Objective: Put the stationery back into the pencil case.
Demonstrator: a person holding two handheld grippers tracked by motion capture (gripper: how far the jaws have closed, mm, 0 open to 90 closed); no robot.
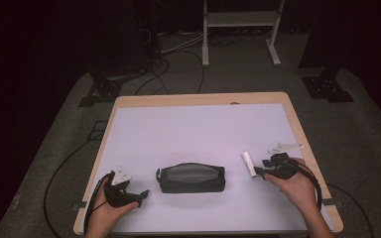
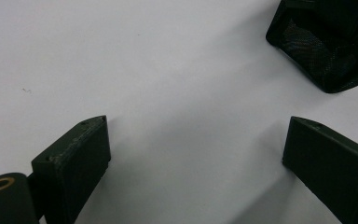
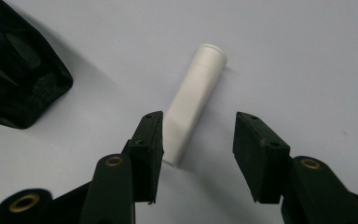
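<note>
- Right gripper (image 3: 198, 140): jaws part-open, gap clearly wider than the white tube (image 3: 192, 105) lying between them.
- Tube's near end sits against the left-hand jaw in the right gripper view, looks touching or just about; the other jaw stands apart from it, bare table showing in the gap. Not clamped.
- Tube lies flat on the table, rimmed cap end pointing away from the gripper, body slanted a bit toward the left-hand jaw.
- High view: right gripper (image 1: 256, 172) held in the right hand (image 1: 297, 186), jaw tips at the tube's (image 1: 248, 164) near end, grey plate on top.
- Black mesh pouch (image 3: 14, 79) off to the left of the right gripper, apart from the tube; in the high view the pouch (image 1: 191, 178) lies between the two grippers, zipped top facing up.
- Left gripper (image 2: 196, 154): jaws wide apart, nothing between them, just bare white table surface (image 2: 144, 70).
- Pouch corner (image 2: 328, 42) ahead and to the right of the left gripper's jaws, near but not touching.
- High view: left gripper (image 1: 143, 194) in the left hand (image 1: 110, 206), low over the table, just beside the pouch's left end.
- Table (image 1: 198, 99) has a wooden rim around the white top.
</note>
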